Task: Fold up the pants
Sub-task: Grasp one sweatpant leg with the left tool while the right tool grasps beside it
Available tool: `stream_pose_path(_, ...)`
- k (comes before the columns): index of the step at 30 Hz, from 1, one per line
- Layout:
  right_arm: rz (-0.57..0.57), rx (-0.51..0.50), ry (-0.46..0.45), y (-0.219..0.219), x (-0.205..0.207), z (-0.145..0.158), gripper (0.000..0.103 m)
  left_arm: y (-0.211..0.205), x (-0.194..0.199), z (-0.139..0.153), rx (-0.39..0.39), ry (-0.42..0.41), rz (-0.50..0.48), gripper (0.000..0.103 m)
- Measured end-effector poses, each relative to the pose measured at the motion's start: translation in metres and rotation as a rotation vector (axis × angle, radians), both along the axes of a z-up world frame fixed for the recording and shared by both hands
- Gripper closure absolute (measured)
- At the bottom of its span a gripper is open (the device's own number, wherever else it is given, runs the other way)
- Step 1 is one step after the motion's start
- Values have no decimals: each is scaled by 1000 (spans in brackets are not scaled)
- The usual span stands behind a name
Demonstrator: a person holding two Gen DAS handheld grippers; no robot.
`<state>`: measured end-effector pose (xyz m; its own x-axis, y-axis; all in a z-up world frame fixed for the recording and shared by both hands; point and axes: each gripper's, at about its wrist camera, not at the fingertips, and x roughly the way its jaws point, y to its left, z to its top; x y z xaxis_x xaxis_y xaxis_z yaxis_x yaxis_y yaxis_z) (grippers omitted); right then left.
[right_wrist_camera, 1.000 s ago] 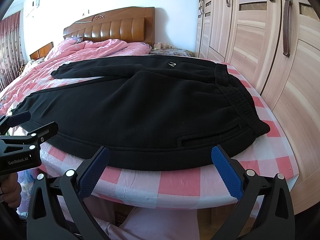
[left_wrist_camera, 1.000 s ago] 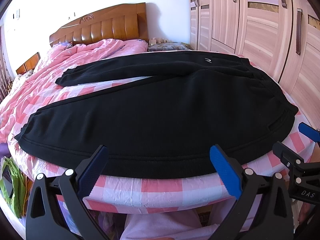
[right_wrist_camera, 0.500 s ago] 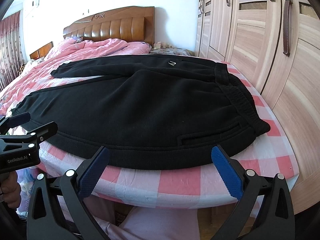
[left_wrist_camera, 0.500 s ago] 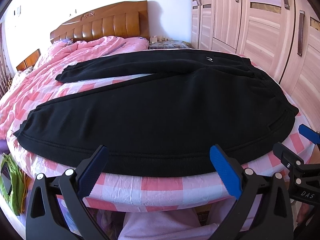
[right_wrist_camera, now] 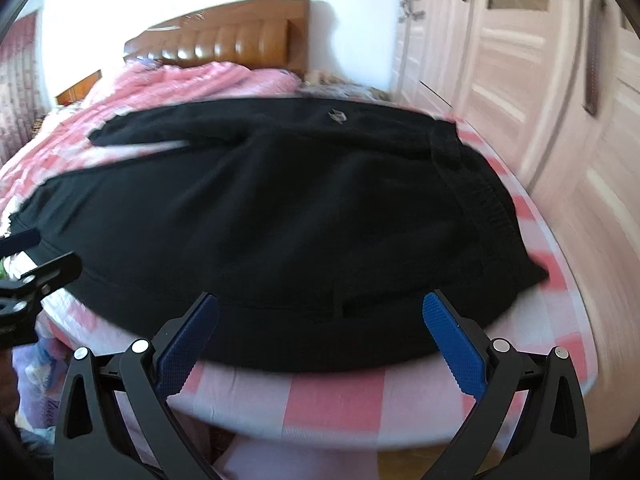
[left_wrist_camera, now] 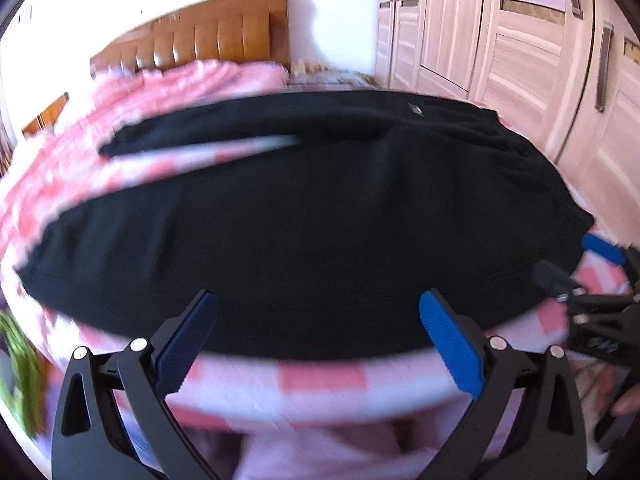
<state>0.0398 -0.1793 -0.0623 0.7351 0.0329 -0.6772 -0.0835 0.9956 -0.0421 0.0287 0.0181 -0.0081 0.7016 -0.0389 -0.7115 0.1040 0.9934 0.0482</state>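
- Black sweatpants point(left_wrist_camera: 320, 220) lie flat across the pink-and-white checked bed point(right_wrist_camera: 340, 396), waistband point(right_wrist_camera: 476, 188) toward the wardrobe point(left_wrist_camera: 520, 40), legs pointing left.
- Left gripper point(left_wrist_camera: 318, 340) hovers at the near hem, jaws spread wide, holding nothing.
- Right gripper point(right_wrist_camera: 320, 340) hovers near the pocket end, jaws likewise spread and empty.
- Both views are motion-blurred.
- Wooden headboard point(right_wrist_camera: 224, 40) stands behind the pink quilt point(left_wrist_camera: 180, 80).

Black pants point(left_wrist_camera: 320, 216) flat on checkered bed point(left_wrist_camera: 320, 376)
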Motion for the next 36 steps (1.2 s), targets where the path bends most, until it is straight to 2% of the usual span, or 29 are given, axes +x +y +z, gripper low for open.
stream_pose_path(4, 78, -29, -66, -20, 47, 41, 4, 2, 49, 27, 24, -88, -65, 2)
stream_pose_path(6, 143, -42, -86, -34, 87, 61, 4, 3, 81, 39, 21, -121, -102, 2)
stream_pose_path(8, 229, -50, -102, -45, 128, 73, 4, 3, 127, 43, 36, -80, -126, 2)
stream_pose_path(10, 307, -59, -66, -54, 178, 74, 4, 1, 174, 39, 30, 7, -212, 2)
stream_pose_path(12, 373, -69, -7, -61, 239, 67, 4, 4, 216, 33, -7, 92, -232, 2)
stream_pose_path(14, 362, -110, 77, -65, 292, 54, 4, 14, 270, 29, -65, 148, -204, 2)
stream_pose_path(17, 377, -117, 198, -71, 358, 29, 4, 18, 326, 26, -37, 166, -163, 2)
stream_pose_path(19, 390, -88, 249, -79, 391, 16, 4, 14, 362, 24, -4, 184, -182, 2)
stream_pose_path(23, 398, -55, 291, -96, 432, -1, 4, -1, 413, 13, 69, 190, -252, 2)
stream_pose_path(27, 463, -34, 334, -101, 447, -12, 4, -17, 443, 0, 58, 211, -365, 3)
stream_pose_path(28, 483, -37, 348, -99, 449, -14, 4, -20, 447, -2, 59, 215, -391, 10)
stream_pose_path(29, 504, -39, 360, -98, 449, -16, 6, -24, 449, -5, 56, 220, -428, 20)
stream_pose_path(30, 532, -39, 379, -97, 448, -20, 14, -28, 452, -7, 50, 227, -465, 23)
stream_pose_path(32, 560, -9, 375, -98, 449, -20, 20, -36, 454, -11, 38, 236, -545, 27)
stream_pose_path(34, 597, 24, 367, -100, 444, -16, 40, -46, 454, -13, 59, 229, -621, 27)
stream_pose_path(35, 611, 36, 363, -99, 442, -14, 45, -50, 453, -13, 69, 222, -654, 27)
stream_pose_path(36, 617, 40, 345, -100, 437, -12, 58, -53, 453, -13, 76, 222, -686, 27)
